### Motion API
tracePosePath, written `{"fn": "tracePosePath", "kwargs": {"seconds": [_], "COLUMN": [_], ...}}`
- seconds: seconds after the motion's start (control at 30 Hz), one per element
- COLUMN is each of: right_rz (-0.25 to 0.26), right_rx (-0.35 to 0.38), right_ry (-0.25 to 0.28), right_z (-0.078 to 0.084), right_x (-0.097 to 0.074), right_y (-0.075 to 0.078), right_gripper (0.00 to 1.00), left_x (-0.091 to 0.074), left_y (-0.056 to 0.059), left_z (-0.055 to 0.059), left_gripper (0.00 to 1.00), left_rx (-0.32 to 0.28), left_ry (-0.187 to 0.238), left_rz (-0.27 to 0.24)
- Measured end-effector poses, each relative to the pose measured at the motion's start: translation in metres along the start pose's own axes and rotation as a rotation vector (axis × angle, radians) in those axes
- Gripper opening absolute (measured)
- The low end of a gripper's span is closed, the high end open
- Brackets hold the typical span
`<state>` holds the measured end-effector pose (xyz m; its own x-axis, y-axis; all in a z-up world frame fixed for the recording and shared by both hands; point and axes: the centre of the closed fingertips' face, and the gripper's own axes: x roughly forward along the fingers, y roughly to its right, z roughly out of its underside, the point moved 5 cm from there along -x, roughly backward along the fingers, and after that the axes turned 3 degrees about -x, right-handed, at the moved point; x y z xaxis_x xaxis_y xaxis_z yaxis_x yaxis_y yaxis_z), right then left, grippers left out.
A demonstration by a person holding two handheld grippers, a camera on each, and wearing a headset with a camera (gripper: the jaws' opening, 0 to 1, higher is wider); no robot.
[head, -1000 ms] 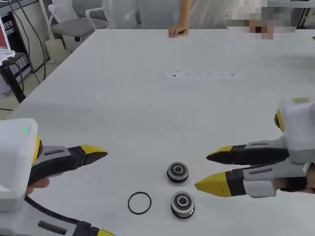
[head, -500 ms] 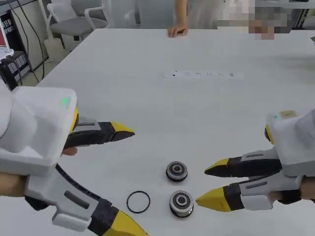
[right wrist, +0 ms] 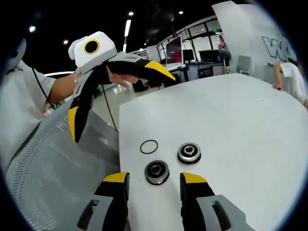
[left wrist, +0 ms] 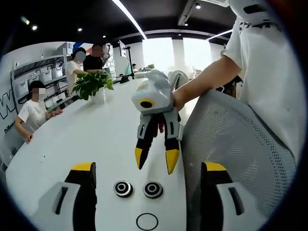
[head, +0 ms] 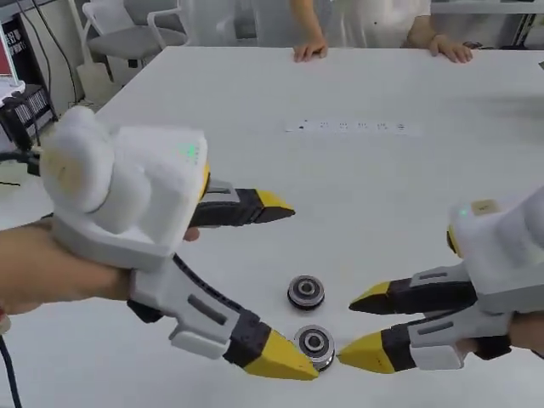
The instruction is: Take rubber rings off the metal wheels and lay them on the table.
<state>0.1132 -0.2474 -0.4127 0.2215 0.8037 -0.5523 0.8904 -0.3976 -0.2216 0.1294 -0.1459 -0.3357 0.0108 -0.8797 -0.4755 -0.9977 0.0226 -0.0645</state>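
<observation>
Reads as an open-plan office. Has a long white conference table (head: 255,102) with a flush socket strip (head: 353,128), grey swivel chairs (head: 127,38), a mesh chair back (left wrist: 240,159) and a potted plant (left wrist: 91,84). Adds shelving with bins (left wrist: 45,77), ceiling strip lights (left wrist: 130,19) and, far off, possibly a monitor (right wrist: 173,50).

Between spread jaws of right gripper (right wrist: 154,179): near wheel (right wrist: 157,172), apparently untouched; second wheel (right wrist: 189,153), loose ring (right wrist: 148,147) beyond.
</observation>
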Motion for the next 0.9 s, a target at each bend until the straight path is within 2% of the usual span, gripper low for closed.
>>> {"fn": "tracePosePath", "kwargs": {"seconds": [0.1, 0.2, 0.3, 0.47, 0.57, 0.73, 0.9], "right_rz": [-0.001, -0.001, -0.004, -0.005, -0.005, -0.003, 0.002], "right_rx": [-0.001, -0.004, 0.001, 0.018, 0.019, 0.022, 0.005], "right_ry": [-0.009, -0.019, -0.021, -0.011, -0.015, -0.032, -0.062], "right_z": [0.003, 0.005, 0.006, 0.007, 0.009, 0.013, 0.019], "right_x": [0.001, 0.002, 0.004, 0.007, 0.010, 0.015, 0.022], "right_y": [0.000, -0.001, -0.001, -0.001, -0.001, -0.001, -0.003], "right_gripper": [0.39, 0.39, 0.38, 0.37, 0.36, 0.34, 0.33], "left_x": [0.007, 0.012, 0.016, 0.021, 0.026, 0.031, 0.036], "left_y": [-0.003, -0.006, -0.006, -0.005, -0.002, 0.000, -0.001], "left_z": [0.003, 0.004, 0.009, 0.027, 0.036, 0.043, 0.053], "left_gripper": [0.83, 0.82, 0.79, 0.74, 0.71, 0.60, 0.46], "left_rx": [-0.001, -0.020, -0.038, -0.066, -0.111, -0.124, -0.149], "left_ry": [0.004, 0.041, 0.052, 0.044, 0.036, 0.033, 0.025], "left_rz": [-0.002, -0.021, -0.030, -0.050, -0.035, -0.024, -0.035]}}
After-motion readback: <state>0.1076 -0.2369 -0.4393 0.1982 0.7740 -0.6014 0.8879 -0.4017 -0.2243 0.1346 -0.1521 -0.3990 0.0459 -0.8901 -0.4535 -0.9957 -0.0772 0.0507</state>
